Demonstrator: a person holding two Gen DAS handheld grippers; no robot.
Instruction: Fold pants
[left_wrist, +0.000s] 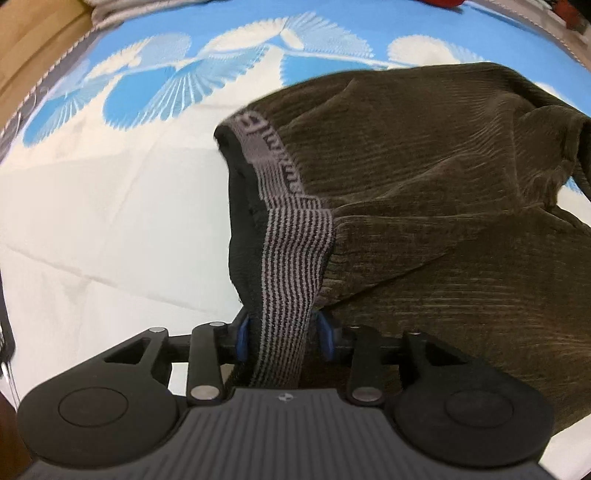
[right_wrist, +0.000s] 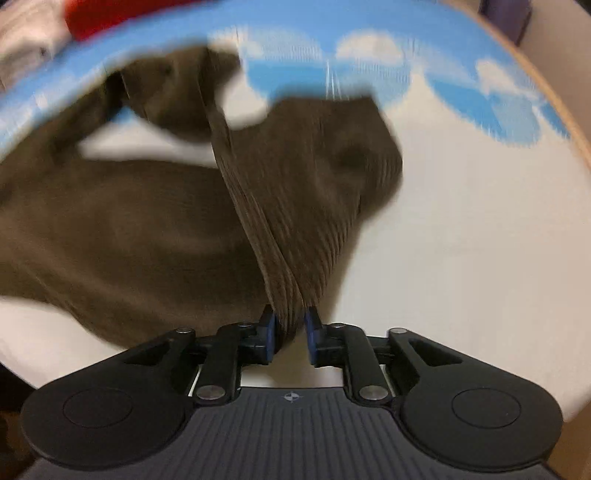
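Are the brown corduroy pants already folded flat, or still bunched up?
Still bunched. The brown corduroy pants hang creased between both claws: left claw pinches the striped waistband, right claw a fabric ridge.

Left claw (left_wrist: 282, 338): bare white bedsheet (left_wrist: 110, 206) lies open to its left; the bunched brown pants (left_wrist: 424, 192) block the right side. Right claw (right_wrist: 289, 338): open sheet to its right; the pants fill the left. A red item (right_wrist: 110, 14) sits beyond the far edge.
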